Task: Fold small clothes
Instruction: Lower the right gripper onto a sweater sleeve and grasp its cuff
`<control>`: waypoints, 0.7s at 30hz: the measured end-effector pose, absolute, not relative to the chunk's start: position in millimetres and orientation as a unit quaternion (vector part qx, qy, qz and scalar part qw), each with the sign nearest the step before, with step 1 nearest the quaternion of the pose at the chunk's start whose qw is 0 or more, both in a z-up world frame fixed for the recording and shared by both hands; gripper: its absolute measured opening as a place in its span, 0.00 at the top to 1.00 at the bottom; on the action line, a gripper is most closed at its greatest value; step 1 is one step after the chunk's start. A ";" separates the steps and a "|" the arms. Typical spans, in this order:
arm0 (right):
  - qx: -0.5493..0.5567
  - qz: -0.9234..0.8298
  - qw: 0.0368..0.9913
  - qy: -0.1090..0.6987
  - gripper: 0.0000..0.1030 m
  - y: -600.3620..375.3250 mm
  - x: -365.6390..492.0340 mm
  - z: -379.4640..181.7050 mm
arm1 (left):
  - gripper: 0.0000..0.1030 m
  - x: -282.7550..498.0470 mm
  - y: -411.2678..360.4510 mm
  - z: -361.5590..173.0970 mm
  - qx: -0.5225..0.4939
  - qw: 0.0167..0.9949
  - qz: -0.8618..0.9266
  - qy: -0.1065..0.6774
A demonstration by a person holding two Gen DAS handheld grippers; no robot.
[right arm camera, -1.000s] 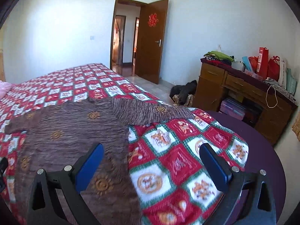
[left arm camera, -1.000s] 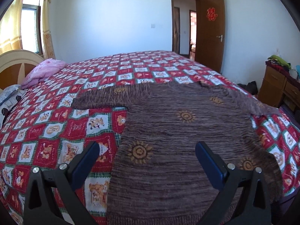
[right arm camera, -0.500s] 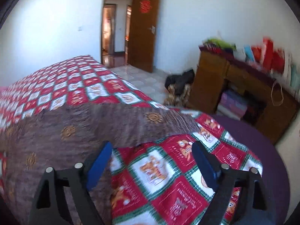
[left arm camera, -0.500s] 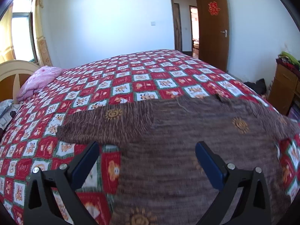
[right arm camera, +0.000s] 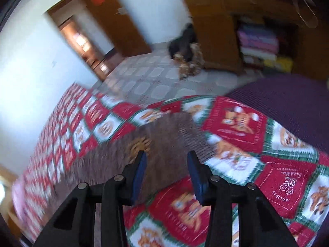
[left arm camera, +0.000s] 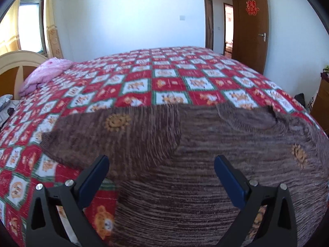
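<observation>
A brown knitted sweater (left arm camera: 205,160) with orange sun motifs lies flat on the bed. Its left sleeve (left arm camera: 98,131) stretches out to the left. My left gripper (left arm camera: 161,170) is wide open and empty, low over the sweater near where the sleeve joins the body. In the blurred, tilted right wrist view, my right gripper (right arm camera: 166,160) is open with its jaws partly narrowed, straddling the sweater's right sleeve (right arm camera: 164,129) near its cuff. Nothing is held between its blue pads.
A red, white and green patchwork quilt (left arm camera: 168,82) covers the bed. A pink pillow (left arm camera: 47,74) lies by the headboard. A wooden dresser (right arm camera: 246,28) and a dark heap (right arm camera: 185,47) on the tiled floor stand to the right, beside an open door (left arm camera: 253,24).
My left gripper has moved forward and lower over the sweater toward its left sleeve. My right gripper has swung down and tilted over the right sleeve end, and its jaws have narrowed.
</observation>
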State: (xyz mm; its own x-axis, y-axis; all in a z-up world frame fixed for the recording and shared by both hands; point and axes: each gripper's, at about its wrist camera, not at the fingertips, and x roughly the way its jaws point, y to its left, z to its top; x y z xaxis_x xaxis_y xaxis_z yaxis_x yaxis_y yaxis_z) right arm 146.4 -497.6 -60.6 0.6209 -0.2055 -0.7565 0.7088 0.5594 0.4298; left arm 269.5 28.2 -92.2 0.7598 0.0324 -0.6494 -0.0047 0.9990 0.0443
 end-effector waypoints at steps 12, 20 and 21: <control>0.383 -0.292 0.796 0.366 0.58 -540.8 170.2 -100.2 | 0.00 285.8 33.3 -116.0 -0.010 0.911 0.015 0.413; 0.295 -0.299 0.810 0.409 0.71 -533.4 189.2 -99.6 | 0.00 287.9 34.5 -118.1 -0.005 0.912 0.016 0.411; 0.283 -0.300 0.811 0.414 0.77 -531.5 190.9 -98.8 | 0.00 288.1 34.3 -118.2 -0.006 0.912 0.015 0.410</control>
State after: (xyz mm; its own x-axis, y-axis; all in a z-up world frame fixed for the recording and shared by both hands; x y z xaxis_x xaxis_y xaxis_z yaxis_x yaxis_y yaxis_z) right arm 190.9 -531.5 -98.8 0.4763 -0.2526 -0.8422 0.7214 0.6599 0.2101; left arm 288.1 34.3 -118.2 0.6638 0.0230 -0.7476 -0.0322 0.9995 0.0022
